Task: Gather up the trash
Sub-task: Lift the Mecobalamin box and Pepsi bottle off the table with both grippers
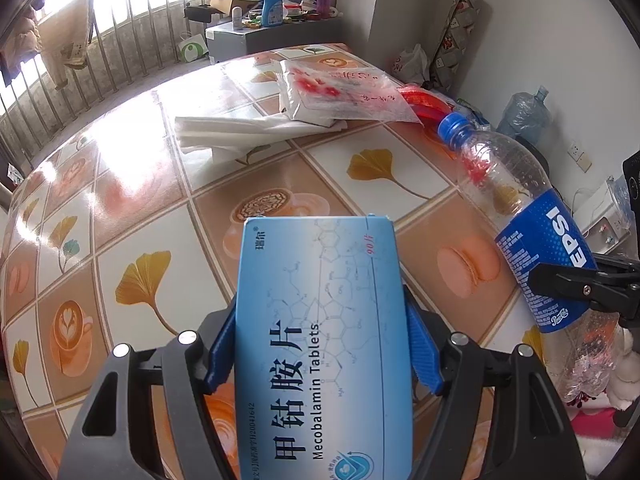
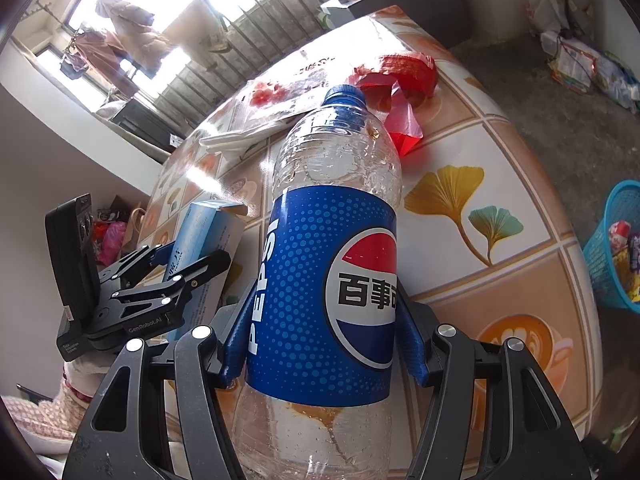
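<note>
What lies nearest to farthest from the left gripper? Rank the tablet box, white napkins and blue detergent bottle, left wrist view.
1. Tablet box, held between the left gripper's fingers.
2. White napkins, mid-table, ahead.
3. Blue detergent bottle, on the cabinet beyond the table.

Bright window (image 1: 120,4) backlight glares off the table (image 1: 120,184); fisheye-warped edges.

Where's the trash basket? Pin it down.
The blue trash basket sits on the floor at the right wrist view's right edge, beyond the table edge, right of the Pepsi bottle.
</note>
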Tool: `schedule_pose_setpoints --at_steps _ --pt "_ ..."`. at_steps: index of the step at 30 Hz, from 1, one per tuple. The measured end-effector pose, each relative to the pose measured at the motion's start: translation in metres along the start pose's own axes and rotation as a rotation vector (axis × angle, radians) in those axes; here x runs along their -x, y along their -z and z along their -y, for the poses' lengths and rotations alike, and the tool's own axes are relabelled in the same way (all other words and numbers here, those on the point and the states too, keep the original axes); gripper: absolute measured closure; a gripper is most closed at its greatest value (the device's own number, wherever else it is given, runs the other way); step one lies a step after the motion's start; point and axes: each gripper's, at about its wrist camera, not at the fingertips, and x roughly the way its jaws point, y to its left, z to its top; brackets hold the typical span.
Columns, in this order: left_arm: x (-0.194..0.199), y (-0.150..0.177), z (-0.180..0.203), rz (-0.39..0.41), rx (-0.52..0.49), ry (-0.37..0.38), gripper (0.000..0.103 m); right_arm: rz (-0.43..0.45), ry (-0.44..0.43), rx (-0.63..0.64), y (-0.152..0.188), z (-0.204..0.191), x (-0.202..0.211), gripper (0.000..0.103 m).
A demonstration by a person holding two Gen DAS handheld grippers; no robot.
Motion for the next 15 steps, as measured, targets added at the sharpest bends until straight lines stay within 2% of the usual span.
schedule_pose_setpoints --at_steps 15 --pt "0.006 -0.005 -0.011 0.021 0.028 -0.015 0.034 0.006 -0.006 0.0 -0.003 0.003 0.004 0.045"
